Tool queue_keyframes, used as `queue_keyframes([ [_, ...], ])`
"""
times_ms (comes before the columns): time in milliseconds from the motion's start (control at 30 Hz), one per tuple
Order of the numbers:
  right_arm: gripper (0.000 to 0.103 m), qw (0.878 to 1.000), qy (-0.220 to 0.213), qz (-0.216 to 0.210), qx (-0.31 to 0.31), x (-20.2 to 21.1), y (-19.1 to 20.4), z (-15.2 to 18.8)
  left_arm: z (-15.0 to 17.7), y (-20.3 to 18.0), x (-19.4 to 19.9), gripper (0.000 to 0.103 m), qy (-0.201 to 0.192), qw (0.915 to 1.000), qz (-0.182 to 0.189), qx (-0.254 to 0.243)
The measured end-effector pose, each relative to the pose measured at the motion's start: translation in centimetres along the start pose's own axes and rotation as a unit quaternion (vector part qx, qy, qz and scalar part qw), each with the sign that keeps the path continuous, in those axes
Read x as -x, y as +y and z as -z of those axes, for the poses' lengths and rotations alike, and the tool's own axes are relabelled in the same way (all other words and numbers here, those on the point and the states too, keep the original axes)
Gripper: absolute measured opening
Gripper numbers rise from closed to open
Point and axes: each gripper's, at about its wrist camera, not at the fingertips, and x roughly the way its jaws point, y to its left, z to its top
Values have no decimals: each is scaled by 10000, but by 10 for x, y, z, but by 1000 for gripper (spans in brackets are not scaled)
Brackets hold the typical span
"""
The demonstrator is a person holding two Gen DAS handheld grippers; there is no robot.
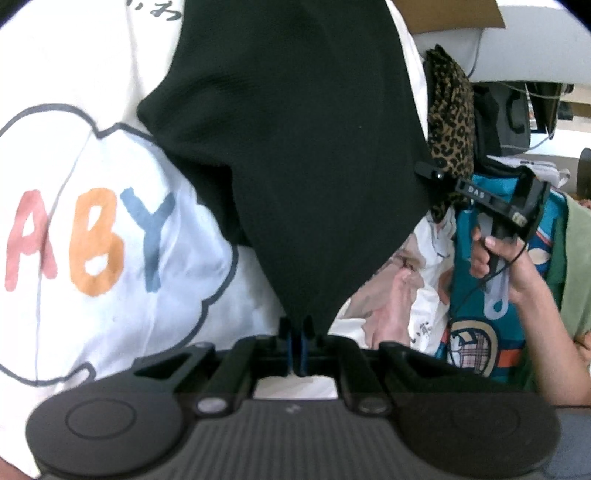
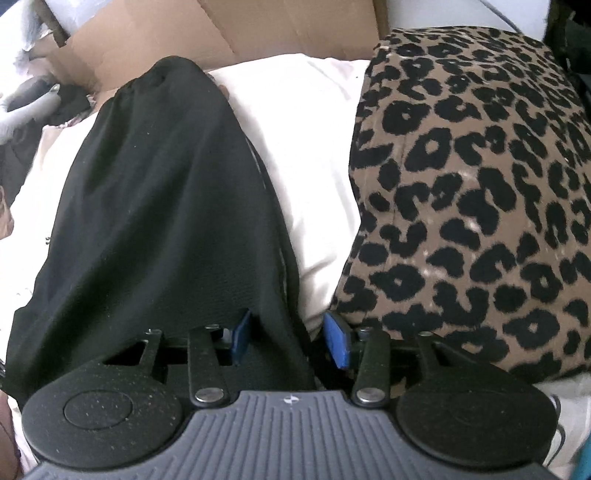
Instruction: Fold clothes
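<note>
The black garment [image 1: 295,158] hangs between both grippers, filling the left view from twelve o'clock down to centre; the left gripper [image 1: 295,332] is pinched tight on its lowest corner. The right gripper [image 2: 290,338] stands partly open with black cloth between its fingers; a leopard-print cloth [image 2: 472,192] lies at three o'clock, white fabric [image 2: 306,155] beyond.

A brown cardboard box [image 2: 236,33] stands open at the far side. Left of the cardboard box lies something grey [image 2: 26,110], too blurred to name. Right of it rises a pale wall [image 1: 535,48], with dark cables [image 1: 532,92] below.
</note>
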Motion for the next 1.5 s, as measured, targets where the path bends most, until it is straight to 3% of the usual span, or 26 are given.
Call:
queue_keyframes([
  [33, 41, 10000, 47, -40, 33, -1, 0, -1, 0, 0, -2, 14, -2, 10000, -46, -38],
  [100, 15, 9997, 198, -123, 77, -4, 1, -2, 0, 0, -4, 17, -18, 9999, -115, -92],
  [133, 8, 9995, 256, -105, 166, -4, 4, -3, 0, 1, -6, 18, -32, 9999, -119, -90],
  [400, 6, 9981, 314, 209, 481, -2, 8, -14, 1, 1, -16, 37, -250, 9995, 51, -185],
  [767, 6, 9968, 263, 476, 587, -7, 1, -17, -2, -3, -36, 42, -419, 9979, 441, -202],
  [900, 6, 9971, 275, 436, 557, -7, -1, -17, 1, -4, -46, 38, -631, 9955, 674, -227],
  [933, 6, 9972, 275, 429, 538, -7, -2, -17, 2, -3, -49, 33, -623, 9952, 713, -230],
  [967, 6, 9974, 265, 424, 517, -5, -4, -15, 2, -3, -52, 15, -614, 9950, 751, -232],
  [1033, 6, 9978, 226, 412, 459, -1, -8, -12, 3, 1, -53, 9, -560, 9951, 805, -150],
  [1267, 5, 9998, 32, 189, 22, 18, -17, 0, 4, 3, -29, 6, -527, 9936, 1000, -85],
  [1500, 4, 9996, 50, -46, -262, 35, -21, 16, 4, -10, -2, 6, -475, 9948, 896, -137],
])
